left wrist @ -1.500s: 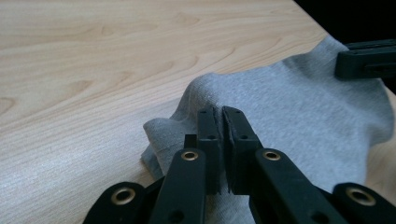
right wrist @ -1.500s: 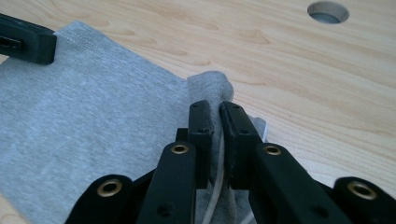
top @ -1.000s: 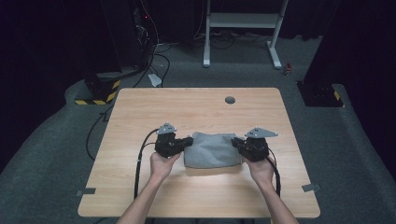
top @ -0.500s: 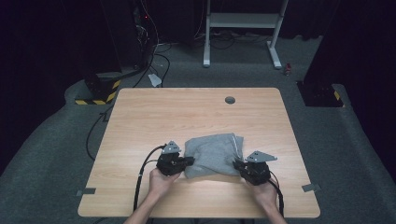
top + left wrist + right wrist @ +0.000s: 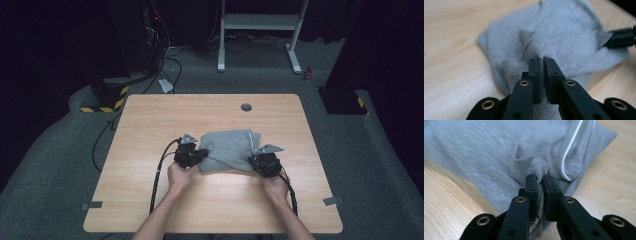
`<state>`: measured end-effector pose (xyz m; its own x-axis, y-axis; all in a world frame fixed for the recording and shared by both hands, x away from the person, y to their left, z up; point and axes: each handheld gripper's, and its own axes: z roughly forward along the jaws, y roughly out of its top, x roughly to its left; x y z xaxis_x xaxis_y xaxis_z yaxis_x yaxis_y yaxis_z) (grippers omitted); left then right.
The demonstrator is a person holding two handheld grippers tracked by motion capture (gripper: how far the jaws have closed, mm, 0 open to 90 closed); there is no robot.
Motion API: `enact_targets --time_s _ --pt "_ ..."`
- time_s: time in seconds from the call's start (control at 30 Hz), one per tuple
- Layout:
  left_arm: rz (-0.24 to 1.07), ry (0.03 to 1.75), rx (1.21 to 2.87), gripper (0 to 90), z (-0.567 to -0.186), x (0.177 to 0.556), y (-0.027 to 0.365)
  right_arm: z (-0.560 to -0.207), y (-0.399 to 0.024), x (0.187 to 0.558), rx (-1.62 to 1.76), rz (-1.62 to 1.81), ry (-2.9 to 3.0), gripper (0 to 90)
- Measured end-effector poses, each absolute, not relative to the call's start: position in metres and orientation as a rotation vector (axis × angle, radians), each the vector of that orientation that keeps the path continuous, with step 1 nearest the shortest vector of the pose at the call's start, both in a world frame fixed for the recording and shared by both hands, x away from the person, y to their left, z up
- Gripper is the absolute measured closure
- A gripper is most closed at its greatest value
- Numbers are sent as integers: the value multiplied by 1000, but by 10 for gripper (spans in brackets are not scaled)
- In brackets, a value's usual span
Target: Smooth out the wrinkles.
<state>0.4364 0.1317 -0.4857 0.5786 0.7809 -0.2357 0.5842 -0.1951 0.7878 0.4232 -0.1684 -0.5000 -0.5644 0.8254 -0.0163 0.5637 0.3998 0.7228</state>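
- We see a grey garment (image 5: 229,149) lying bunched near the middle of the wooden table (image 5: 150,125), slightly toward the person's side.
- The left gripper (image 5: 199,155) is clamped on the garment's left edge; in the left gripper view (image 5: 541,61) a pinch of grey fabric (image 5: 554,37) is squeezed between the two black jaws, which stand almost together.
- The right gripper (image 5: 254,161) grips the garment's right near corner; in the right gripper view (image 5: 540,178) a folded hem is caught between its nearly closed jaws, and a white drawstring (image 5: 571,147) runs down the cloth just beside them.
- The left hand (image 5: 179,176) and the right hand (image 5: 273,184) come in from the bottom edge of the high view, each wrapped around its gripper.
- Compared with half a second ago, the garment looks much the same in shape and place, perhaps a little farther up the table.
- Compared with a second ago, both grippers sit lower on the table, closer to the person, and the cloth has gone from a flatter strip between them to a taller heap rising behind the jaws.
- Across the left gripper view, the other gripper's black jaws (image 5: 621,38) show at the garment's far edge.
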Motion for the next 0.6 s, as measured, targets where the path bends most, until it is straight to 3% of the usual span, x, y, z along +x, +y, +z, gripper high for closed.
enact_targets --time_s 0.2,0.43,0.53,0.6 --pt "294 958 1927 839 -473 407 135 -480 -173 392 1084 1075 2269 831" --pt "274 883 2041 840 -500 378 130 -512 -176 359 1026 992 2384 821" --pt "245 926 2047 822 -508 376 132 -519 -178 360 1064 1005 2385 769" --pt "235 947 2003 737 -505 373 134 -518 -179 360 1064 1002 2389 696"
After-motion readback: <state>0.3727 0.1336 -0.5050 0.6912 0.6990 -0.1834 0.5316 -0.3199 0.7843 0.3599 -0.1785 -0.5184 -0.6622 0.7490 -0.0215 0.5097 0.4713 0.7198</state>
